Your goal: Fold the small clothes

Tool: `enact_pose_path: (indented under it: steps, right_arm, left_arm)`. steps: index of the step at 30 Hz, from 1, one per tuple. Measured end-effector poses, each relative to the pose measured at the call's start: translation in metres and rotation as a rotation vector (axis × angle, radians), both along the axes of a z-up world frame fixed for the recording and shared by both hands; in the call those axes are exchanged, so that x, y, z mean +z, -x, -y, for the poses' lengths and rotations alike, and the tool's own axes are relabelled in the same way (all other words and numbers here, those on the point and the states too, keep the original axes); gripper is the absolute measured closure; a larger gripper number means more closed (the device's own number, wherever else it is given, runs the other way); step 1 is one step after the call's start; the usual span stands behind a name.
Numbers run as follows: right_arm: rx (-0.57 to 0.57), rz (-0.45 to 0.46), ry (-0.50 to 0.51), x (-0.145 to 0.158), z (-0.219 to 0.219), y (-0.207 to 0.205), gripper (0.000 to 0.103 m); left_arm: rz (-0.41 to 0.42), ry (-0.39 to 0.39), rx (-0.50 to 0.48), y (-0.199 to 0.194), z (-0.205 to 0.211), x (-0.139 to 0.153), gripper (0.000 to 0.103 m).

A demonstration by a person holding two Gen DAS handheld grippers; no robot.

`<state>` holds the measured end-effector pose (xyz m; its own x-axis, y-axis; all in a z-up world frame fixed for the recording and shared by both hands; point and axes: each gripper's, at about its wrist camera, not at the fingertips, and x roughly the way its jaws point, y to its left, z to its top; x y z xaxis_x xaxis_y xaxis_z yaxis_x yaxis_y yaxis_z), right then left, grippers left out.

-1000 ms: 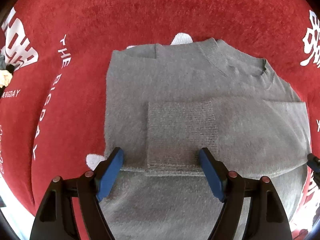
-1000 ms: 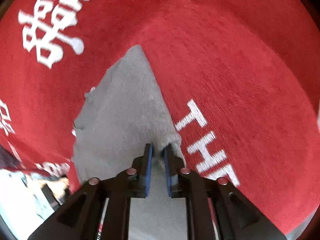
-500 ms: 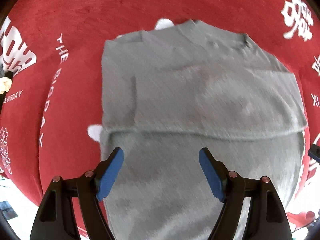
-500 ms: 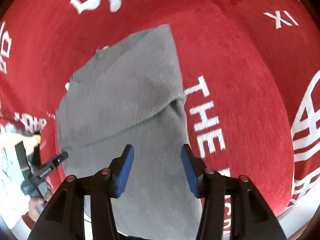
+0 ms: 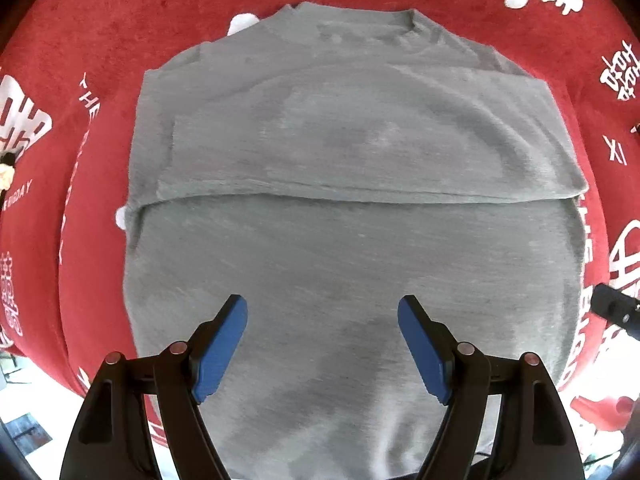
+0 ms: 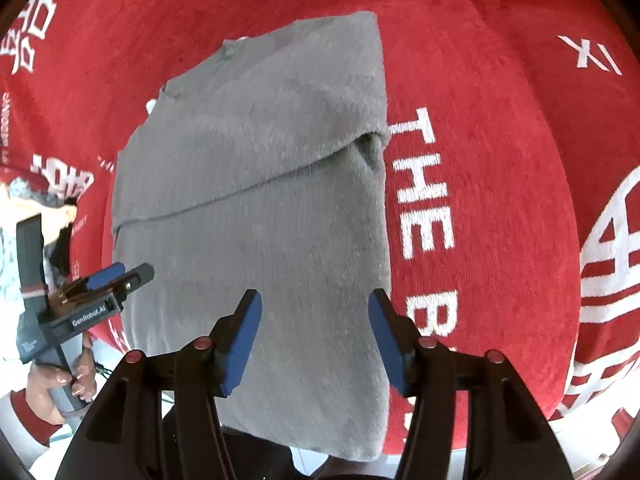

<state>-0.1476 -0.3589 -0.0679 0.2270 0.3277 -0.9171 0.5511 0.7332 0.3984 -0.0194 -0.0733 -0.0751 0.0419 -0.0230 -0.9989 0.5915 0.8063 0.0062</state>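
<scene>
Now my right gripper (image 6: 314, 336) has let go of the grey knitted sweater (image 5: 352, 216), fingers opening with nothing pinched. My left gripper (image 5: 322, 344) hovers spread. The sweater lies flat on the red-clothed table (image 6: 500, 160), sleeves folded across: bottom fold next.

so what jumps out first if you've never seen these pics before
A grey sweater fills the middle of both views, lying flat with its sleeves folded across the chest into a straight band. Under it spreads a bright red cloth printed with bold white letters and characters, showing on every side. Both pairs of blue-padded fingers hang open above the sweater's lower half, the left gripper gripping nothing and the right gripper opening, also on nothing.
</scene>
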Motion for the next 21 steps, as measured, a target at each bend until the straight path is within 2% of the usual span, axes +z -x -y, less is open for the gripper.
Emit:
enact_pose_path:
  steps: [7,13,21]
  right_arm:
    - [0.073,0.004,-0.008,0.003,0.010,0.008,0.043]
    - [0.089,0.004,-0.022,0.003,0.000,0.018,0.043]
    - [0.085,-0.014,-0.029,-0.001,-0.051,0.032,0.043]
  left_arm:
    - [0.000,0.002,0.066,0.031,0.007,0.007,0.024]
    - [0.000,-0.003,0.063,0.061,0.001,0.016,0.024]
    - [-0.007,-0.002,0.102,0.071,-0.060,0.012,0.024]
